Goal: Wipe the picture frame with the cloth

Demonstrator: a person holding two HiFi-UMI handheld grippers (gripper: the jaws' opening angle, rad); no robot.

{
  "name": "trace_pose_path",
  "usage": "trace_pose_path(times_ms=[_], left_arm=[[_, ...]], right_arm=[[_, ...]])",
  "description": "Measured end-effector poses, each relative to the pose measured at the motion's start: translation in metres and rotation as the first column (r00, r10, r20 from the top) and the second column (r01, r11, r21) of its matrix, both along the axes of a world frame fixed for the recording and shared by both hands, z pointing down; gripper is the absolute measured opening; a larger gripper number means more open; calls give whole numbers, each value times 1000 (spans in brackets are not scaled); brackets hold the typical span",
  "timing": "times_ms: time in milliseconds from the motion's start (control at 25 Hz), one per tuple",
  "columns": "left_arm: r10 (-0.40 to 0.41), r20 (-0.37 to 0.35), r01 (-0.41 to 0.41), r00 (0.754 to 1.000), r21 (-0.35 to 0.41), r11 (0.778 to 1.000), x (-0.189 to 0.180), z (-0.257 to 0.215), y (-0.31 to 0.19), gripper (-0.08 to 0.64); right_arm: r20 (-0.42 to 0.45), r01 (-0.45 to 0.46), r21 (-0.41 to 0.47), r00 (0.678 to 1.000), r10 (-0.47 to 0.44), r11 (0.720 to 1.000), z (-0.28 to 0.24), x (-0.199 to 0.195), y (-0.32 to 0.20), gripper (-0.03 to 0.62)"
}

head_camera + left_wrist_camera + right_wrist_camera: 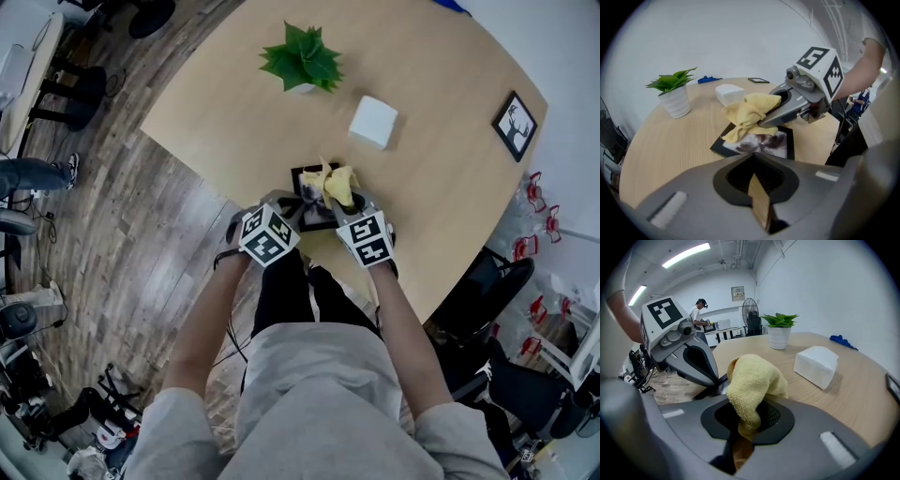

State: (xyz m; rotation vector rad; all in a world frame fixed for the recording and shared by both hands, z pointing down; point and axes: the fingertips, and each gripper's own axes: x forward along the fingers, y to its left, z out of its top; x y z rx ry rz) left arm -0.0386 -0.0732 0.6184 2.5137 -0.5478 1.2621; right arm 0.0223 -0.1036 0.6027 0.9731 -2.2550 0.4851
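A black picture frame (314, 214) with a dark flower print lies flat near the table's front edge; the left gripper view shows it too (783, 143). A yellow cloth (337, 184) is bunched on top of the frame. My right gripper (343, 199) is shut on the yellow cloth (752, 380) and holds it down onto the picture frame's far side (750, 110). My left gripper (291, 212) is shut, and its tips rest at the frame's near left edge (757, 168). Only a thin wood-coloured slit shows between its jaws. The two grippers stand close together over the frame.
A potted green plant (302, 58) and a white box (373, 120) stand farther back on the round wooden table (441, 197). A second black frame with a deer (515, 125) lies at the far right edge. Chairs stand around on the wood floor.
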Motion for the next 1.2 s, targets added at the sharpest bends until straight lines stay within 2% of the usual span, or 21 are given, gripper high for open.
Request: trace_pose_path(times_ms=[840, 1200], left_arm=[[18, 6, -18, 1000, 22, 1000, 0, 1, 1, 52], [21, 12, -21, 1000, 27, 999, 0, 1, 1, 52]], right_arm=[[25, -40, -26, 999, 41, 999, 2, 7, 28, 52], [30, -29, -34, 999, 30, 999, 1, 8, 43, 52]])
